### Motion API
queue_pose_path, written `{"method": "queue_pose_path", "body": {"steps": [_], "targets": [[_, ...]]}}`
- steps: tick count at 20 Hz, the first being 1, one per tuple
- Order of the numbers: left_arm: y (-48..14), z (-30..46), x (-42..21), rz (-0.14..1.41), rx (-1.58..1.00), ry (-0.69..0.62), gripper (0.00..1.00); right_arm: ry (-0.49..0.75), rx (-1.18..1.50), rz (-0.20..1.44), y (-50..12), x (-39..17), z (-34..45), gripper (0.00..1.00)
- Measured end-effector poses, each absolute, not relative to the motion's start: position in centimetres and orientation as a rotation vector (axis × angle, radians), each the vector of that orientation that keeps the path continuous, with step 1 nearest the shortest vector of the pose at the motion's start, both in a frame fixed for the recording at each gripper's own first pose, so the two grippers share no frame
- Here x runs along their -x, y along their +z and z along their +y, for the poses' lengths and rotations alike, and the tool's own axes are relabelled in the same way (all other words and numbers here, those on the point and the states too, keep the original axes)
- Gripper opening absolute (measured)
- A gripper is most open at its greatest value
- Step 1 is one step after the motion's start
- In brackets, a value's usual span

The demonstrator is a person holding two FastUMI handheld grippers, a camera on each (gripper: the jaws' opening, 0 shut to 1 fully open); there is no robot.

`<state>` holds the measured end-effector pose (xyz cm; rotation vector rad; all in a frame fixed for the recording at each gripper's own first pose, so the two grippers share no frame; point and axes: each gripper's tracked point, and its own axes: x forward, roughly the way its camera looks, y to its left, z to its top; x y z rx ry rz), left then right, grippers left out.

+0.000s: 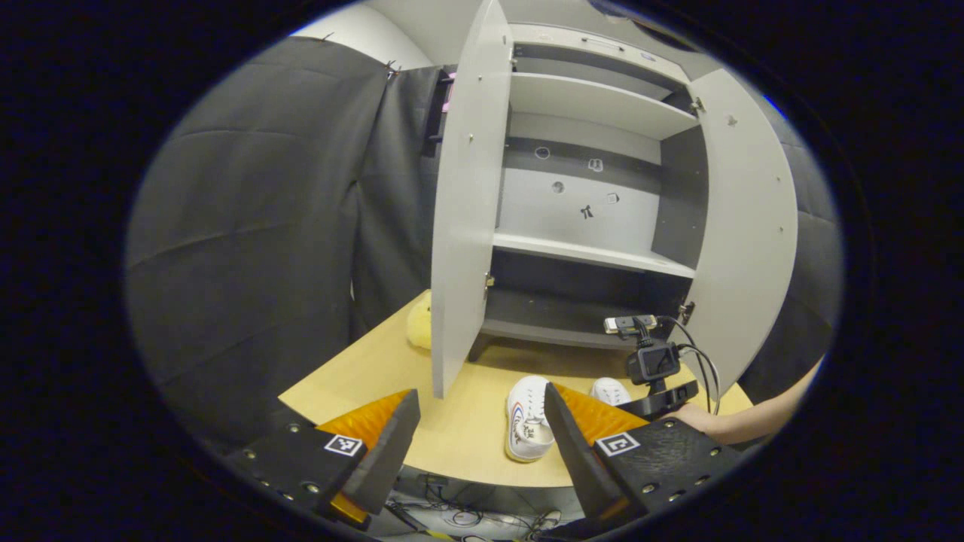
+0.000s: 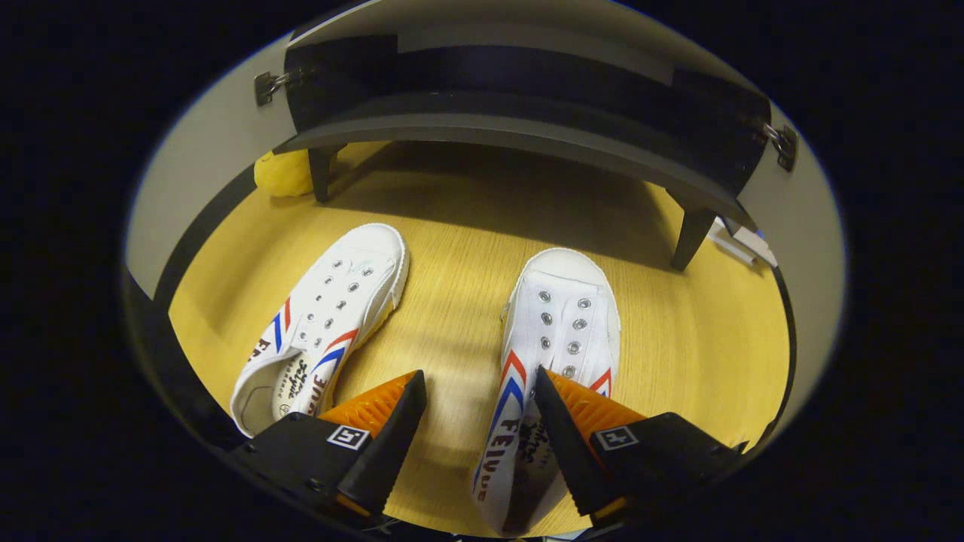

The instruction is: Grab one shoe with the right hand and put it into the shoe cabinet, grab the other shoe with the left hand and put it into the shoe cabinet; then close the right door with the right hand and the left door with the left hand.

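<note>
Two white canvas shoes on the wooden desk (image 2: 452, 248), toes toward the shoe cabinet (image 1: 595, 218), both doors wide open and the shelves bare. In the right gripper view, right shoe (image 2: 553, 339) at lower centre, left shoe (image 2: 331, 316) lying at lower left, angled, well apart from its mate. Right gripper (image 2: 480, 399) spread open, poised over the heel end of the right shoe, one finger over the tongue area, the other over bare desk beside the shoe; contact not evident. Left gripper (image 1: 482, 414) likewise open, held back from the desk edge, gripping nothing, with the left shoe (image 1: 527, 418) seen between its fingers farther off. Probably light, soft-sided canvas with a stiffer rubber sole: likely to crumple if pinched across the upper, so best taken at the side wall near the heel opening, one finger inside and one outside, or across the sole's width. No laces in the eyelets, so nothing to snag. Heel of the right shoe cut off behind the fingers at the bottom of the frame; the other shoe (image 1: 610, 390) largely hidden in the left gripper view. Yellow soft object (image 2: 282, 173) beside the cabinet leg at upper left, identity unclear. Lowest shelf dark, depth hard to judge.
</note>
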<state>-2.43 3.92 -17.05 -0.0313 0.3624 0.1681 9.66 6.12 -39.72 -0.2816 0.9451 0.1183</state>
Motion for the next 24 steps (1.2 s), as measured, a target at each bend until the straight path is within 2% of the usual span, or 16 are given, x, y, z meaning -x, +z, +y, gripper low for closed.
{"method": "queue_pose_path", "body": {"steps": [2,3,4,5,7,8,9,10,11,12,24], "targets": [[-16.9,4.6,2.7,0.362,0.004,0.196,0.97,0.098,0.397,0.937,-39.6,-9.5,5.6,0.95],[-16.6,4.9,2.9,0.361,-0.017,0.202,0.94,0.084,0.442,0.930,-39.9,-9.7,5.1,0.90],[-16.4,4.9,3.3,0.361,-0.034,0.193,0.94,0.062,0.467,0.919,-39.8,-10.0,4.6,0.71],[-16.3,4.8,3.6,0.362,-0.049,0.184,0.95,0.026,0.481,0.904,-39.4,-10.2,3.7,0.64],[-16.2,4.8,4.0,0.369,-0.065,0.171,0.94,0.031,0.419,0.905,-39.4,-10.1,4.0,0.30],[-16.3,4.7,4.2,0.375,-0.067,0.167,0.95,0.038,0.407,0.909,-39.1,-10.1,3.8,0.30],[-16.4,4.6,4.4,0.378,-0.064,0.164,0.97,0.054,0.384,0.920,-39.8,-10.6,3.8,0.26],[-16.3,4.4,4.3,0.377,-0.059,0.161,0.94,0.075,0.362,0.922,-39.1,-9.9,4.0,0.19],[-16.3,4.0,4.2,0.376,-0.052,0.154,0.94,0.085,0.338,0.938,-40.4,-10.6,3.5,0.11],[-16.1,3.6,4.1,0.373,-0.048,0.147,0.95,0.100,0.318,0.942,-39.2,-10.4,3.9,0.03],[-11.9,-0.3,2.9,0.257,-0.107,-0.054,0.95,0.152,0.089,0.915,-33.5,-3.9,3.9,0.02]]}}
